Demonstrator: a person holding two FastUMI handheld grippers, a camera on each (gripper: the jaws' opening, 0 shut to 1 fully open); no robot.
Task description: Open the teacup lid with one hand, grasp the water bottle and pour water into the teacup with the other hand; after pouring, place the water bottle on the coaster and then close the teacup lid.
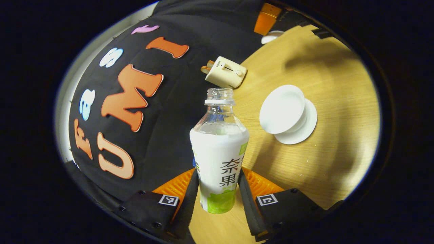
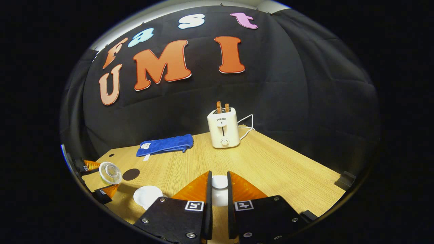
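The light is warm and comes from above. The table (image 1: 305, 162) looks bright yellow in the left gripper view, with soft dark shadows near the far end and beside the white cup (image 1: 283, 108). The cup glows very white, so its details wash out. Both views bend a lot at the edges, like a fish bowl. The toaster (image 2: 223, 128) looks sharp. The black wall stays dim.

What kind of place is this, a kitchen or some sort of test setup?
Likely a staged recording booth, not a real kitchen: a wooden table stands against a black cloth wall, with only a few household props on it, such as a toaster and a blue cloth.
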